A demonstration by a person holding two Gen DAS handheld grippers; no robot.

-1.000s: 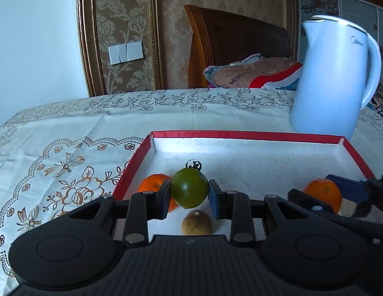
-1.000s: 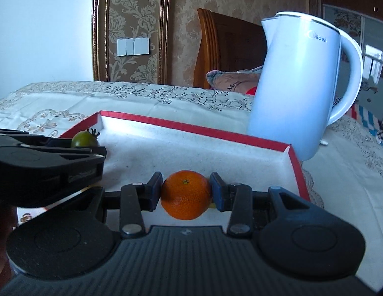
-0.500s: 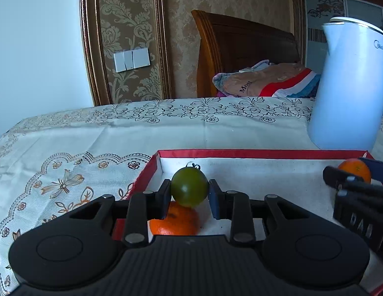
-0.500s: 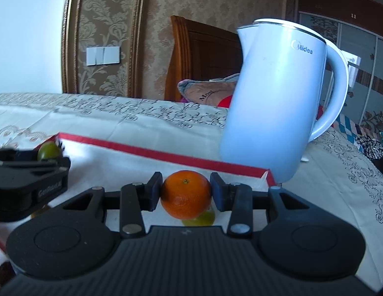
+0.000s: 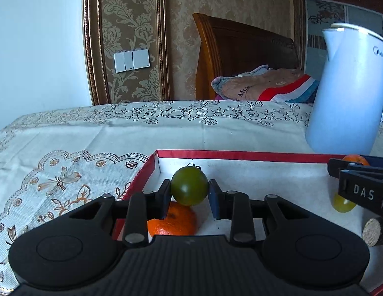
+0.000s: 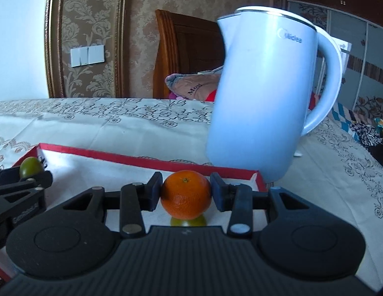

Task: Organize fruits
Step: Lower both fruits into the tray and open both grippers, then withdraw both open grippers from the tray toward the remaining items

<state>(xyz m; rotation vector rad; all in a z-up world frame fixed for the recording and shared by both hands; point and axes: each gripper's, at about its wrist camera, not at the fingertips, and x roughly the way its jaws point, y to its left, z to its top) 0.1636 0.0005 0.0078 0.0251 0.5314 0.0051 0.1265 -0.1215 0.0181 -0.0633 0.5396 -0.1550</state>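
My left gripper (image 5: 189,189) is shut on a green tomato (image 5: 189,186), held above the red-rimmed white tray (image 5: 240,154); the tomato also shows in the right wrist view (image 6: 30,167). An orange (image 5: 175,220) lies in the tray just below it. My right gripper (image 6: 186,193) is shut on an orange (image 6: 186,193), held above the tray's (image 6: 147,159) right part; this orange shows in the left wrist view (image 5: 354,159). A yellow-green fruit (image 6: 189,221) lies under it, also visible in the left wrist view (image 5: 343,204).
A tall white electric kettle (image 6: 263,98) stands on the patterned tablecloth (image 5: 68,148) just behind the tray's right corner. A cork-like brown piece (image 5: 372,229) shows at the right of the left wrist view. A wooden chair with folded cloth (image 5: 263,86) stands behind the table.
Both grippers have risen and pulled back with their fruits held. The tray has dropped lower in both views and the kettle looms closer in the right wrist view.
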